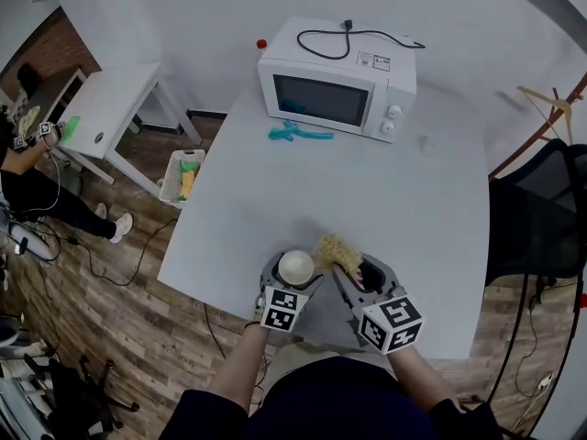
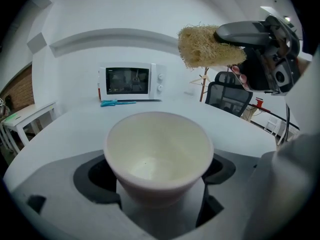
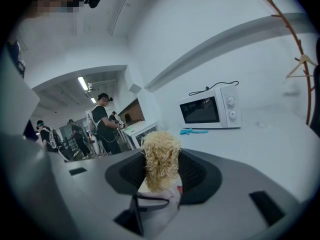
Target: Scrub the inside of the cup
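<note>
A white cup (image 1: 295,266) stands upright near the front edge of the white table (image 1: 275,200). My left gripper (image 1: 293,276) is open around it, a jaw on each side and a dark gap between pads and cup wall. In the left gripper view the cup (image 2: 157,156) looks empty inside. My right gripper (image 1: 359,269) is just right of the cup, shut on a straw-coloured fibrous scrubber (image 1: 336,249). The scrubber (image 2: 206,46) hangs above and to the right of the cup's rim, apart from it. In the right gripper view the scrubber (image 3: 161,159) sticks up between the jaws.
A white microwave (image 1: 337,81) with a black cable on top stands at the table's far side, a teal tool (image 1: 298,134) in front of it. A black chair (image 1: 543,209) is at the right. At the left are a side table (image 1: 110,108), a basket (image 1: 181,174) and a person (image 1: 27,186).
</note>
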A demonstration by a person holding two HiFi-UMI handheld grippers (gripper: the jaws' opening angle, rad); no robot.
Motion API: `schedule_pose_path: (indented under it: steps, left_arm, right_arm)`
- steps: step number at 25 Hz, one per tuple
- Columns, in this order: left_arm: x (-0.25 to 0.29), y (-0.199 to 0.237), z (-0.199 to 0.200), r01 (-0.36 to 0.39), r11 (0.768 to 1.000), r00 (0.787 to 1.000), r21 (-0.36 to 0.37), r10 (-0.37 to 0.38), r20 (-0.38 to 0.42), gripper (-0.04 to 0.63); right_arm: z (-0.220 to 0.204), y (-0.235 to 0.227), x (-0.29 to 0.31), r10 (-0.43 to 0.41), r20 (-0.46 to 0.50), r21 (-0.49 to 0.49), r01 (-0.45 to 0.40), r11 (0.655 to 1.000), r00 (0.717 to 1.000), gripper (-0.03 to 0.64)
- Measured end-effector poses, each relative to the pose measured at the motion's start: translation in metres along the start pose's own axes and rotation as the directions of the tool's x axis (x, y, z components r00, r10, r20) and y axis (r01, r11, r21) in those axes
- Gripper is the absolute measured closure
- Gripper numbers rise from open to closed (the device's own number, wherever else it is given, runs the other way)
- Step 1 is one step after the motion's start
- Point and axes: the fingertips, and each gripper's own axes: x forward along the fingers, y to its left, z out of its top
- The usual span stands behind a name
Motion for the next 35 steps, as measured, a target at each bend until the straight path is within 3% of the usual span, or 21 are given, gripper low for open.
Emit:
schedule_pose_path:
  steps: [16,24,31,35]
  left_arm:
    - [-0.007,-0.004,-0.005,-0.027,0.998,1.000,0.050,0.027,-0.008,0.144]
    - [-0.041,-0.007,-0.002,-0.085,0.986,0.996,0.146,0.084,0.010,0.144]
    - [-0.078,-0.009,-0.004,-0.131,0.966,0.991,0.222,0.131,0.017,0.144]
    - [-0.098,-0.012,-0.010,-0.143,0.951,0.989,0.274,0.147,0.006,0.144]
  right_arm:
    - [-0.013,0.005,-0.003,0.011,-0.030,-0.013,-0.012,1.000,0.999,0.442]
    - [-0.034,0.044,-0.010,0.118,-0.100,-0.074,-0.125,0.989,0.988,0.442]
    - [-0.047,0.091,-0.012,0.216,-0.180,-0.219,-0.253,0.942,0.960,0.442]
    - [-0.052,0.123,-0.013,0.264,-0.248,-0.349,-0.340,0.873,0.932,0.442]
